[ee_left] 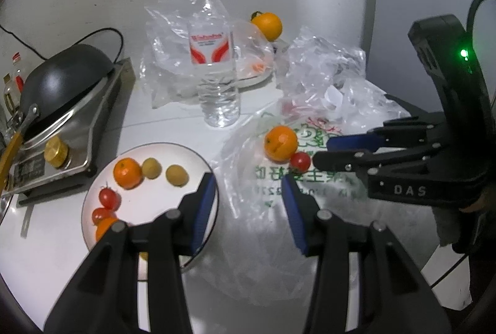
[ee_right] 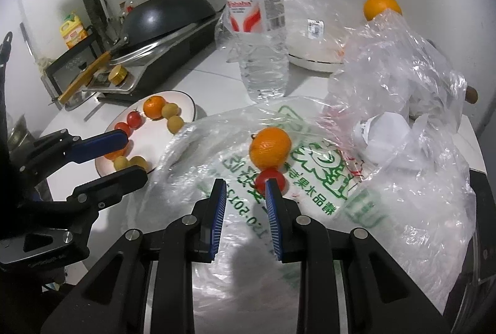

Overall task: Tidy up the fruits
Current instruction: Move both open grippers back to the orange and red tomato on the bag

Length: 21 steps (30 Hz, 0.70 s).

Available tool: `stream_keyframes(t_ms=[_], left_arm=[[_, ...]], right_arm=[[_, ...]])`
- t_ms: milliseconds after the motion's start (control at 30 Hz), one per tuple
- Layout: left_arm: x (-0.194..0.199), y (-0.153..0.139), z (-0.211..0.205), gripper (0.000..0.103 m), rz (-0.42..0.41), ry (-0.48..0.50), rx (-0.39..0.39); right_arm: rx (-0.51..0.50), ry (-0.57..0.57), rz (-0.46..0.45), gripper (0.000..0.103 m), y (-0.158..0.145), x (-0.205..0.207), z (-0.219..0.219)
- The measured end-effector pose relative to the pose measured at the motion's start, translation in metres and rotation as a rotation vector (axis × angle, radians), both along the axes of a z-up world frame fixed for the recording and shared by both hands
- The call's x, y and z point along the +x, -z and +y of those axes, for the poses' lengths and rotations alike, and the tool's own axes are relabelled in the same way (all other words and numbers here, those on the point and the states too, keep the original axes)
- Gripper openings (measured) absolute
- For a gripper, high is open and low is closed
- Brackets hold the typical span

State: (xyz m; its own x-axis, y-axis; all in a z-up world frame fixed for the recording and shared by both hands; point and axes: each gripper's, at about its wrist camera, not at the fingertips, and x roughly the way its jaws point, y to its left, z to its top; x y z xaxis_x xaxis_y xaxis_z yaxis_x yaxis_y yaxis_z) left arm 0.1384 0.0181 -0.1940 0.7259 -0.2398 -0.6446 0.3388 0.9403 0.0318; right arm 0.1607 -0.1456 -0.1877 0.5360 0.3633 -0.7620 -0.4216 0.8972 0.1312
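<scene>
A white plate [ee_left: 155, 203] [ee_right: 183, 100] holds a mandarin [ee_left: 127, 173], two longans [ee_left: 176, 175], cherry tomatoes [ee_left: 108, 198] and more fruit half hidden by my fingers. My left gripper [ee_left: 249, 177] [ee_right: 136, 154] is open and empty, at the plate's right edge where the printed plastic bag [ee_left: 279, 188] [ee_right: 310, 203] begins. On that bag lie a mandarin [ee_left: 280, 143] [ee_right: 270, 148] and, touching it, a cherry tomato [ee_left: 300, 161] [ee_right: 276, 175]. My right gripper [ee_right: 245, 185] [ee_left: 321, 152] points at the tomato. Its jaws are drawn close with nothing between them, and the right pad's tip covers the tomato's edge.
A water bottle [ee_left: 214, 55] [ee_right: 257, 33] stands behind the bag. Further back, another mandarin [ee_left: 267, 25] [ee_right: 381, 6] sits by a second plate [ee_left: 257, 79] under clear plastic. Crumpled bags [ee_left: 325, 64] [ee_right: 396, 64] pile up at the right. A wok on a stove [ee_left: 62, 76] [ee_right: 167, 14] sits at the left.
</scene>
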Motion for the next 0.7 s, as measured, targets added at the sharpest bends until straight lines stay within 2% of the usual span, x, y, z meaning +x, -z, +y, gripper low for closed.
stream_keyframes(t_ms=[267,400,700], left_arm=[[0.01,0.003,-0.014,0.046,0.01,0.026,0.014],[0.015,0.005,-0.015,0.046,0.014,0.022,0.021],[0.024,0.011,-0.016,0.046,0.027,0.009,0.025]], right_arm=[[-0.003,0.009,0.03,0.028,0.014,0.017,-0.007],[-0.011,0.005,0.056,0.039,0.024,0.028,-0.009],[-0.013,-0.029,0.089,0.039,0.034,0.039,-0.004]])
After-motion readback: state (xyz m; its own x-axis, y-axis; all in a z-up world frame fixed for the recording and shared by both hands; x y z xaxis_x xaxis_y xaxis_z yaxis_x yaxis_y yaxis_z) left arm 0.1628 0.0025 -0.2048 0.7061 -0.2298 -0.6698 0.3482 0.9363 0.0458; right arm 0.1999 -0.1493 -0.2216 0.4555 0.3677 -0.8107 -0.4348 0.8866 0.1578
